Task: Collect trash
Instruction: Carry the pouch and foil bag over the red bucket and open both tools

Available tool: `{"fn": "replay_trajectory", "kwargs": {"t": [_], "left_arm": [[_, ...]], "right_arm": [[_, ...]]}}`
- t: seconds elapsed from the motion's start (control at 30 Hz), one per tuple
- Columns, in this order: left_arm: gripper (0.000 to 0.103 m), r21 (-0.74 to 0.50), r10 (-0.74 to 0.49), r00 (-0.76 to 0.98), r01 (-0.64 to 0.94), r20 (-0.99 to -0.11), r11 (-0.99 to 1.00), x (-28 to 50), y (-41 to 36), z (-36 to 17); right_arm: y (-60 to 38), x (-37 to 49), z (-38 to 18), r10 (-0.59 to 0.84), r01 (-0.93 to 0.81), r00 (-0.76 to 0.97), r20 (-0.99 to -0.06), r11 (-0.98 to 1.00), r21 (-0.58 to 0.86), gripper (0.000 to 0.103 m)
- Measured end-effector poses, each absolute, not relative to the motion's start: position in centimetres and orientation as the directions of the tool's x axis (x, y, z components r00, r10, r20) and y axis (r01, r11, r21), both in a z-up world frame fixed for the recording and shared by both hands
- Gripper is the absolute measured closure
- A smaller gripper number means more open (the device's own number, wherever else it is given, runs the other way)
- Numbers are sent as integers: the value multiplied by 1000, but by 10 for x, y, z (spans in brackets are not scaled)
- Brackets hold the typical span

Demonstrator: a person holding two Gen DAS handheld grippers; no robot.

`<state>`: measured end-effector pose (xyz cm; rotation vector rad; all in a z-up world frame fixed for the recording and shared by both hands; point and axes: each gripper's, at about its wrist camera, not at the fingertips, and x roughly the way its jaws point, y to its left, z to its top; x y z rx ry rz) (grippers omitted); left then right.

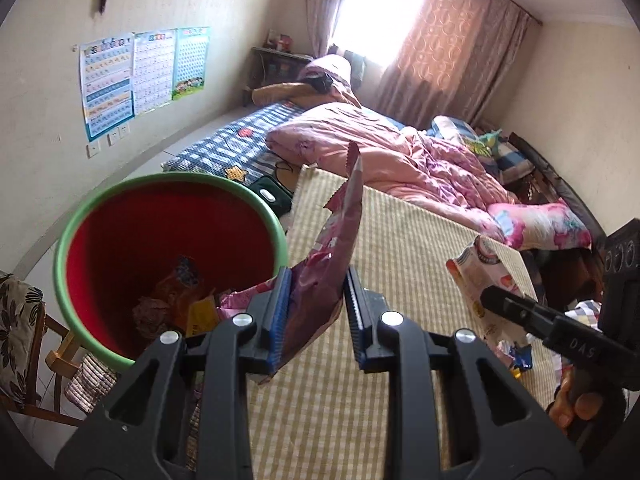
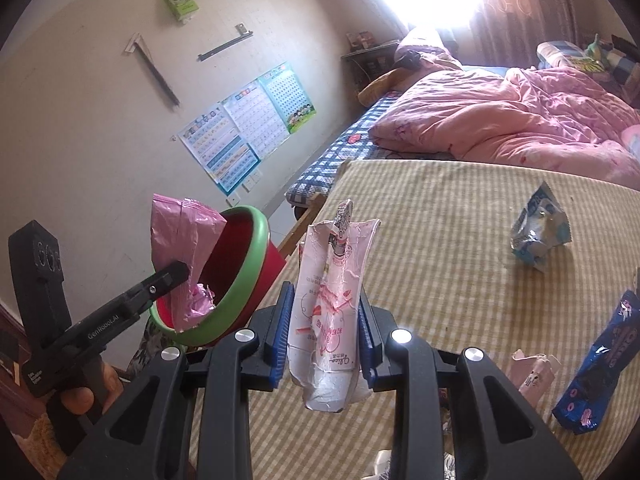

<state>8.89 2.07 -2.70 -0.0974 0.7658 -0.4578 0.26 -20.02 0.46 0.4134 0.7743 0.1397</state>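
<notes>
Left wrist view: left gripper (image 1: pixel 316 312) clamped on pink wrapper (image 1: pixel 320 264), held just right of red bin (image 1: pixel 168 240) with trash inside. Right gripper (image 1: pixel 486 302) near right, white wrapper (image 1: pixel 486 264) in it.

Right wrist view: right gripper (image 2: pixel 326 334) pinched white wrapper (image 2: pixel 334 304) over mat (image 2: pixel 440 240). More wrappers lay right: blue pack (image 2: pixel 600 364), crumpled bag (image 2: pixel 538 232). Pink wrapper (image 2: pixel 184 248) hung at bin (image 2: pixel 240 280) rim, left.

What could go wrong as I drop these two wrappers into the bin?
1. The pink wrapper in the left gripper looks beside the red bin, not clearly over it; released now, it may miss.
2. The white wrapper in the right gripper is above the striped mat, farther off.
</notes>
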Motion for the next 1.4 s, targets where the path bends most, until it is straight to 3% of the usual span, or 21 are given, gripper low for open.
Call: {"fn": "replay_trajectory", "kwargs": {"t": [0.57,1.4], "left_arm": [[77,-201,-346,720,282,-602,938,83,58,-9],[77,-170,-219,721,141,-657,975,86,120,-21]], "right_arm": [[-192,4,6,276,7,720,-637,915,404,74],[-123,31,5,352,-114,692,-630,915,386,74]]}}
